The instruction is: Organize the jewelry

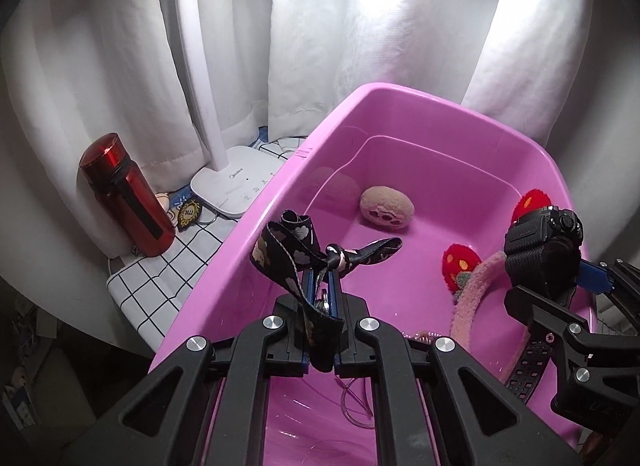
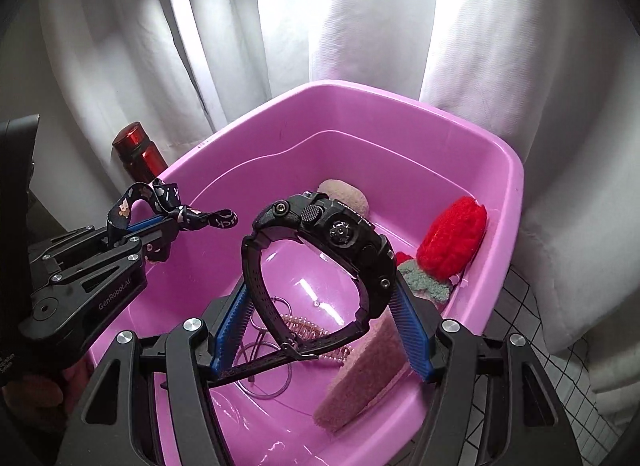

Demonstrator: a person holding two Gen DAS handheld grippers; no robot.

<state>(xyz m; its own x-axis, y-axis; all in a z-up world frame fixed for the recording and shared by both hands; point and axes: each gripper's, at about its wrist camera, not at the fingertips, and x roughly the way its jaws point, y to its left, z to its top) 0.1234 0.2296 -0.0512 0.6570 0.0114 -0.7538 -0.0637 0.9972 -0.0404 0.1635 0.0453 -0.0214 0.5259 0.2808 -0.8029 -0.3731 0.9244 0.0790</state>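
Left wrist view: the black patterned ribbon (image 1: 298, 254) is pinched between the closed jaws of the left gripper (image 1: 320, 290), above the pink tub (image 1: 276, 201). The right gripper (image 1: 600, 282) is seen at 3 o'clock.

Right wrist view: the black watch (image 2: 340, 234) is clamped by the right gripper (image 2: 320, 306) over the tub; the plush headband (image 2: 360, 378) is seen at 5 o'clock, the left gripper (image 2: 160, 229) at 9.

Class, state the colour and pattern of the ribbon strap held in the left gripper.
The ribbon strap is black with small pale cloud-like and cartoon prints, clearest in the left wrist view.
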